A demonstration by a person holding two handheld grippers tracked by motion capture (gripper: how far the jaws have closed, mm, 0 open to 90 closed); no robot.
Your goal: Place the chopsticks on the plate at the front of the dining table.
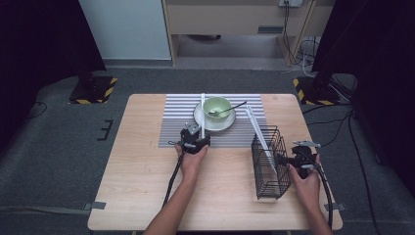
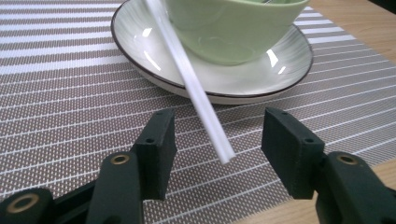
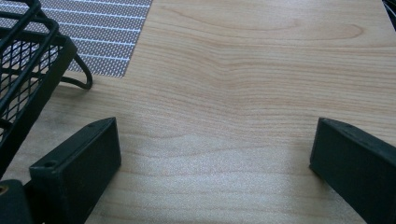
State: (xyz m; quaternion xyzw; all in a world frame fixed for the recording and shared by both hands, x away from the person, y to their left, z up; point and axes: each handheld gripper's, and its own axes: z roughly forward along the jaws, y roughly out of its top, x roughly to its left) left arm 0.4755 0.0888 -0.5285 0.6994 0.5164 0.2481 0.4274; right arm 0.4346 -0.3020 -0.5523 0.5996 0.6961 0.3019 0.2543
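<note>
overhead, the left tool (image 1: 200,131) sat on the striped placemat (image 1: 171,127) just before the saucer (image 1: 201,121), with a white chopstick (image 1: 202,110) running from between its jaws past the green bowl's (image 1: 218,105) left side; a spoon (image 1: 230,108) lay in that bowl. the right tool (image 1: 282,159) rested against the black wire basket (image 1: 270,161), where another white chopstick (image 1: 258,132) stood leaning.

along the left tool (image 2: 217,135), the jaws stood partly apart, neither pad touching the chopstick (image 2: 196,88), whose near end lay on the placemat (image 2: 70,88) while its shaft leaned across the saucer (image 2: 261,74) rim by the bowl (image 2: 233,28).

along the right tool (image 3: 215,154), the jaws were wide, with bare tabletop (image 3: 243,70) between them and the basket (image 3: 28,65) to one side.

judging by this, the chopstick was in the release step; next the left tool should likely back straight off without nudging it.
</note>
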